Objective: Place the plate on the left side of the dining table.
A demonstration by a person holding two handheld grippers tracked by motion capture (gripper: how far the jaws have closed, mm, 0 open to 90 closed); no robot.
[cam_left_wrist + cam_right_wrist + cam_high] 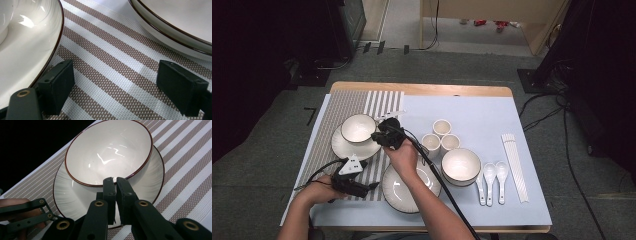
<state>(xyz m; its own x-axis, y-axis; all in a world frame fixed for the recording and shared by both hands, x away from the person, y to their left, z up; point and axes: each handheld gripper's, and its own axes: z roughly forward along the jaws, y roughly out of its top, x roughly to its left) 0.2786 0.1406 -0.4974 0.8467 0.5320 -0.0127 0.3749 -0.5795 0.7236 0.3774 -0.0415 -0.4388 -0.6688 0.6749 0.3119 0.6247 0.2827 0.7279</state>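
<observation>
The right hand-held gripper (115,181) is clenched on the near rim of the white ceramic bowl with a dark brown rim (108,151) — its two black jaws stand nearly together, with the bowl's edge pinched between the pads. That bowl sits inside a white ribbed ceramic plate with a brown edge (150,182), and the plate rests on a brown-and-white striped woven placemat (190,162). In the high view this stack lies at about ten o'clock from the table's middle, with the right hand-held gripper (379,136) reaching in from the bowl's four o'clock side.

The left hand-held gripper (115,82) is released — jaws wide apart, nothing between them, hovering just above the placemat's stripes. It sits between the two plates: the stacked plate's edge at its nine o'clock, and a second white plate with a dark rim (175,27) at its one o'clock. In the high view the left hand-held gripper (371,186) lies at the table's seven o'clock corner, pointing toward that second plate (399,192).
</observation>
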